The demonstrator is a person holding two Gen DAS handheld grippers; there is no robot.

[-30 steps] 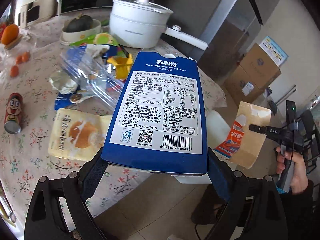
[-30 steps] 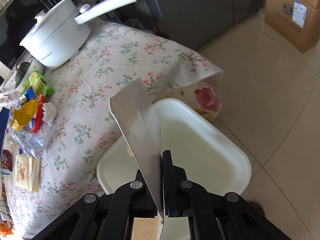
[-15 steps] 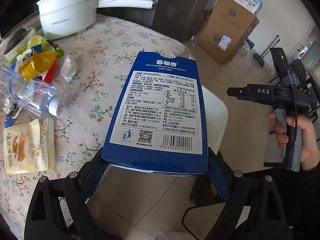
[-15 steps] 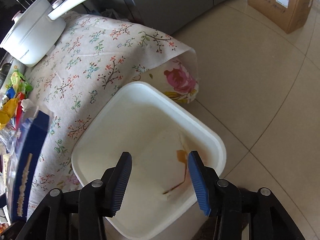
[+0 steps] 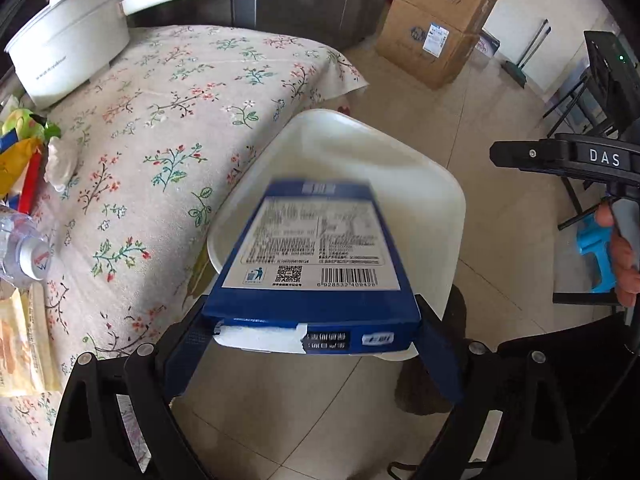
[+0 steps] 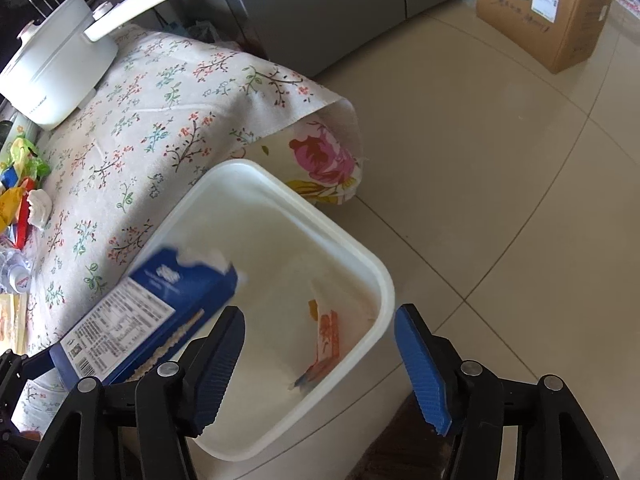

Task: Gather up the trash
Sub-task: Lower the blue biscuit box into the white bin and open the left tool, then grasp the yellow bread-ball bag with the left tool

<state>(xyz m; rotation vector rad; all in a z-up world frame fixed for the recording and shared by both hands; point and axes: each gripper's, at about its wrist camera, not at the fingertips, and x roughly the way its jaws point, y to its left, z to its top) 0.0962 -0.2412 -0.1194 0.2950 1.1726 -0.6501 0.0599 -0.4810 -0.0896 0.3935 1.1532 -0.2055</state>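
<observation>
A blue biscuit box [image 5: 316, 256] tips forward, blurred, over the white bin [image 5: 452, 188] that stands on the floor by the table. Its near end still lies between the fingers of my left gripper [image 5: 314, 312], which stands open as the box slides out. In the right wrist view the box [image 6: 148, 312] slants down over the bin's rim [image 6: 384, 280]. My right gripper [image 6: 318, 312] hangs open above the bin with nothing in it; the left wrist view shows it [image 5: 520, 156] at the right, held by a hand [image 5: 624, 264]. An orange-printed carton [image 6: 326, 332] lies inside the bin.
A table with a flowered cloth [image 5: 180, 120] carries a white pot [image 5: 68, 48] with a long handle, bright wrappers [image 5: 20, 160], a plastic bottle [image 5: 24, 248] and a yellow snack packet [image 5: 20, 344]. Cardboard boxes [image 5: 440, 28] stand on the tiled floor beyond the bin.
My right gripper let the carton fall into the bin and opened. My left gripper swung the blue box from the table to above the bin, where it now tips out.
</observation>
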